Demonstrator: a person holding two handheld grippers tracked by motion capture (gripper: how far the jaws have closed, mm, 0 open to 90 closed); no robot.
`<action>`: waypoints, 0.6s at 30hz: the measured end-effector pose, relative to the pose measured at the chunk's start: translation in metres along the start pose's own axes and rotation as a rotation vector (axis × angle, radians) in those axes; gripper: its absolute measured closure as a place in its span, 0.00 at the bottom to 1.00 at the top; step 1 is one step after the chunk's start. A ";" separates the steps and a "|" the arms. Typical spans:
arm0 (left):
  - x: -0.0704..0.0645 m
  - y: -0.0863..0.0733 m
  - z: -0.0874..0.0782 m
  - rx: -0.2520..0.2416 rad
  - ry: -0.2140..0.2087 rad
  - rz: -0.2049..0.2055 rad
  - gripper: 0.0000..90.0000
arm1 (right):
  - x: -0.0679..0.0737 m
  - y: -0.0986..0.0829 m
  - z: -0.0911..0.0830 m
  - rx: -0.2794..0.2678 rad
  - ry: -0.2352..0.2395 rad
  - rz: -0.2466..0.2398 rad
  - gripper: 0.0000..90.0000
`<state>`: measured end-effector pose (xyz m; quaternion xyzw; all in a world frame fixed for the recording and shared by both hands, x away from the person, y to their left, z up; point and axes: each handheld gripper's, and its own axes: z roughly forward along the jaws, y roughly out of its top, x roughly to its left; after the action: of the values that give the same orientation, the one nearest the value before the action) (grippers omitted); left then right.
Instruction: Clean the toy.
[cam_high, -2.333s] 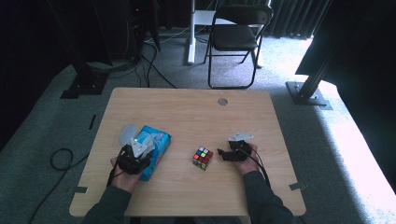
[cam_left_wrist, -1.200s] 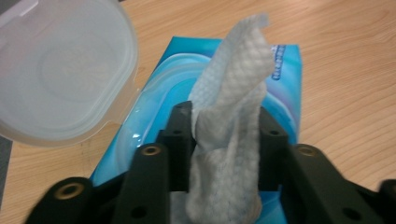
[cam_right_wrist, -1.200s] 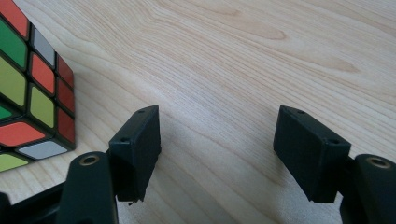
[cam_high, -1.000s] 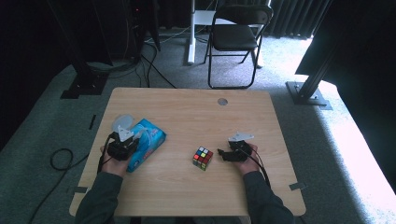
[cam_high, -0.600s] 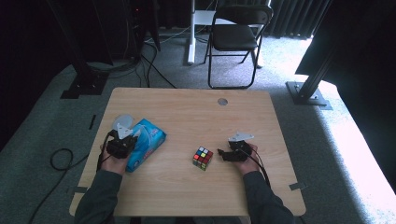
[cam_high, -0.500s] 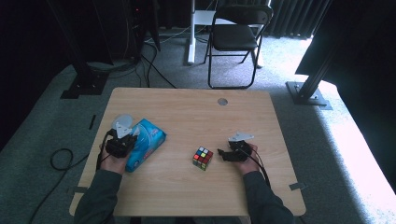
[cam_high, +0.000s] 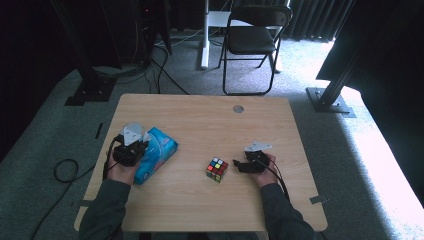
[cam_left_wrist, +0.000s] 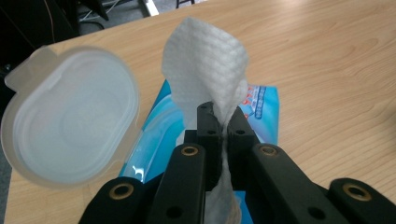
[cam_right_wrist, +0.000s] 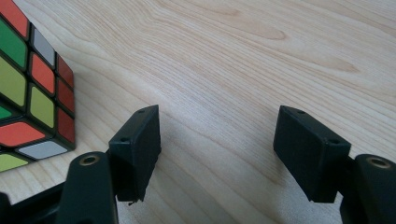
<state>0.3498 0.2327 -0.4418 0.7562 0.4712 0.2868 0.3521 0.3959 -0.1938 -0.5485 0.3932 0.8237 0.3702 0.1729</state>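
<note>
Left gripper clenches the wipe, light, limp and tearable, best pinched low near the pack; right gripper stands released.

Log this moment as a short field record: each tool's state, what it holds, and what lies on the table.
left tool: shut on white textured wet wipe
wipe source: blue soft wipes pack, translucent plastic flip lid open
right tool: open, empty, resting on light wooden table
multicoloured puzzle cube: beside right tool, untouched
</note>
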 end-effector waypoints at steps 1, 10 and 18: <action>-0.001 0.001 -0.001 -0.001 -0.002 0.002 0.97 | 0.000 0.000 0.000 0.000 0.000 0.000 0.35; -0.006 0.008 -0.002 -0.011 -0.016 0.017 0.97 | 0.000 0.000 0.000 0.000 0.000 0.000 0.35; -0.010 0.013 -0.004 -0.033 -0.056 0.012 0.97 | 0.000 0.000 0.000 0.001 0.000 -0.002 0.35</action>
<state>0.3499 0.2204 -0.4298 0.7606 0.4519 0.2754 0.3759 0.3959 -0.1938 -0.5485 0.3925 0.8241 0.3697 0.1734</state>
